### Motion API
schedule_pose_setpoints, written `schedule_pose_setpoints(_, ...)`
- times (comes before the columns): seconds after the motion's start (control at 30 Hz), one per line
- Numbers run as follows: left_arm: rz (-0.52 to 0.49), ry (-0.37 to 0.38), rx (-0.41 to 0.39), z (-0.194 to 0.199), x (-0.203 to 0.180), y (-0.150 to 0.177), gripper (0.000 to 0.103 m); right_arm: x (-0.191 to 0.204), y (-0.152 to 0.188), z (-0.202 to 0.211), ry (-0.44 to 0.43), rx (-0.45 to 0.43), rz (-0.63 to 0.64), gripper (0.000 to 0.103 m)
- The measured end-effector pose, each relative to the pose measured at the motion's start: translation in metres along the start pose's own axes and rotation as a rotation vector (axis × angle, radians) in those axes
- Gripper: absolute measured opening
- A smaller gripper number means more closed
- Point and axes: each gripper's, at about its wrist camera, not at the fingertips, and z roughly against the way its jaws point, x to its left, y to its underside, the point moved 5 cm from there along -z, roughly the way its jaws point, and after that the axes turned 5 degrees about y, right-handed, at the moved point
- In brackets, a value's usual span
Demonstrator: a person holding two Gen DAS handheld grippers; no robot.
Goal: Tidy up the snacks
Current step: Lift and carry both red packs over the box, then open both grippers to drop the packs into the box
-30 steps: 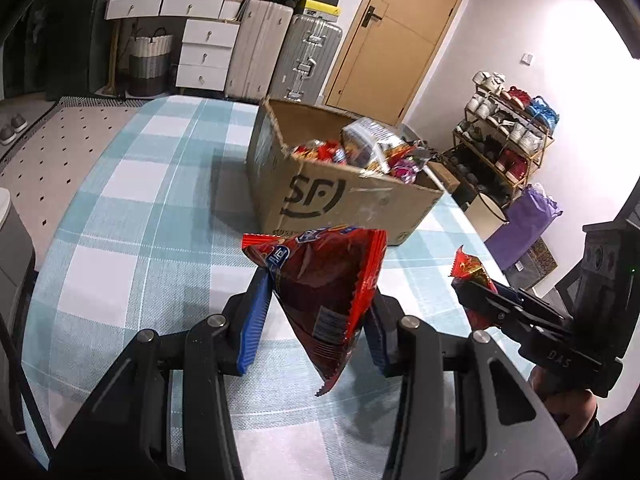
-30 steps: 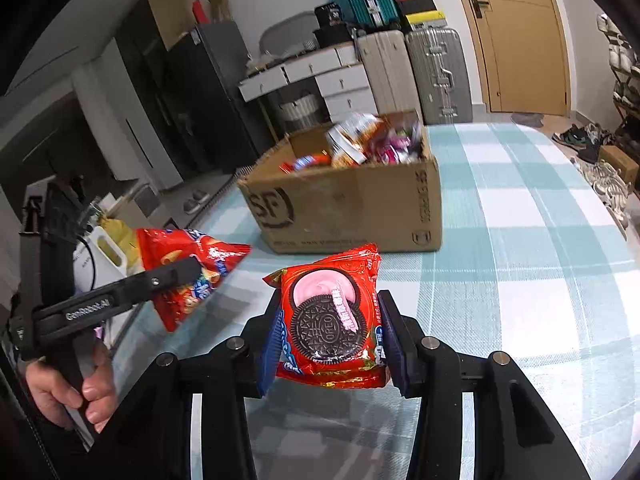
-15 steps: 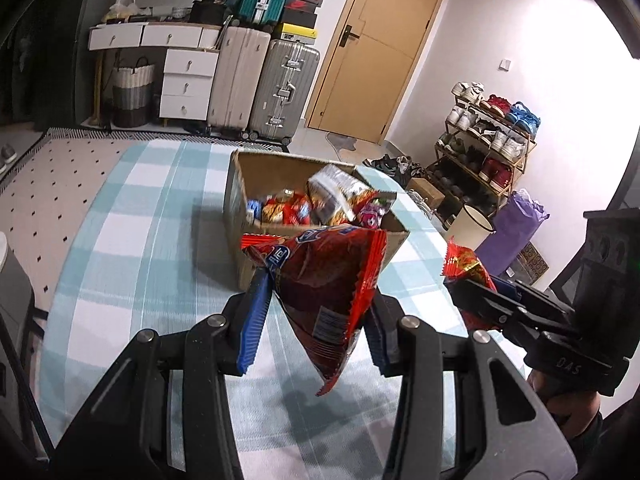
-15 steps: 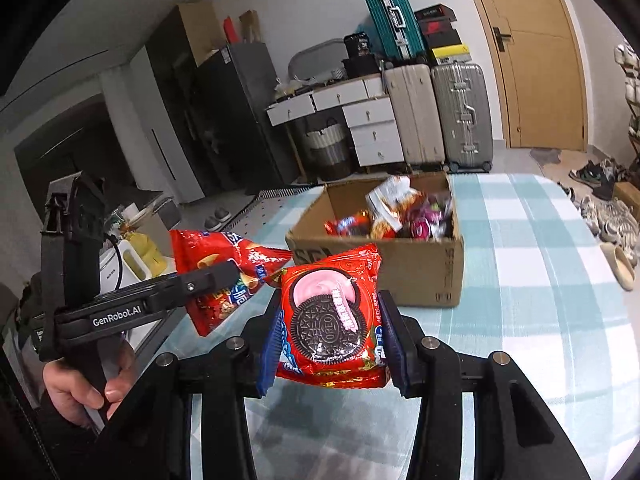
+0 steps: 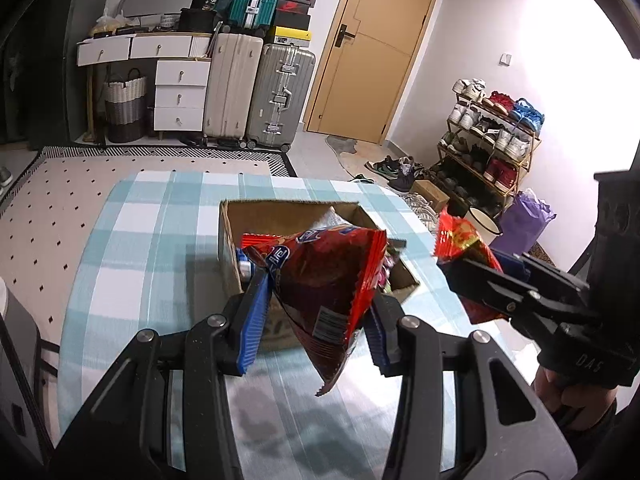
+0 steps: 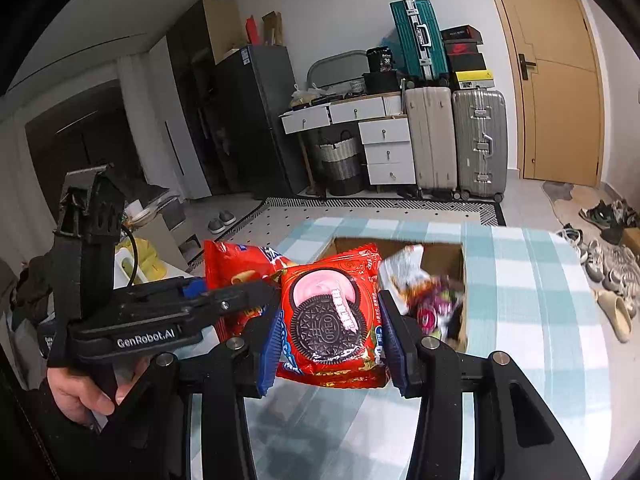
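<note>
My left gripper (image 5: 314, 316) is shut on a red chip bag (image 5: 324, 280) and holds it in the air just before the open cardboard box (image 5: 256, 216) of snacks. My right gripper (image 6: 332, 330) is shut on a red Oreo pack (image 6: 330, 316), also raised above the table near the box (image 6: 440, 248). In the right wrist view the left gripper (image 6: 240, 296) with its chip bag (image 6: 228, 260) is close on the left. In the left wrist view the right gripper (image 5: 480, 272) holds the Oreo pack (image 5: 456, 240) at right.
The box stands on a table with a blue-and-white checked cloth (image 5: 152, 240). Behind are suitcases (image 5: 256, 92), white drawers (image 5: 180, 92), a wooden door (image 5: 372, 56) and a shoe rack (image 5: 488, 140). Several snack packets (image 6: 428, 296) lie in the box.
Both grippers have risen and moved toward the box with their packs. The box now appears lower and I see into it from above. The two grippers have drawn closer together.
</note>
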Motion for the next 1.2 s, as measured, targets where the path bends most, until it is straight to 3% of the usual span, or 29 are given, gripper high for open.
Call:
schedule_pose_setpoints(0.43,0.013,-0.011,0.061,-0.065,0.031,-0.040,0.041,-0.018,-0.056,-0.065,0.018,0.033,0.026,0.044)
schedule_pose_setpoints(0.83,0.027,0.006,0.119,-0.118,0.059,-0.034,0.041,-0.047,-0.061,-0.140,0.034,0.104,0.018,0.044)
schedule_pose_setpoints(1.2,0.027,0.029,0.149,-0.138,0.070,-0.029,0.041,-0.053,-0.048,-0.184,0.051,0.169,0.052,0.045)
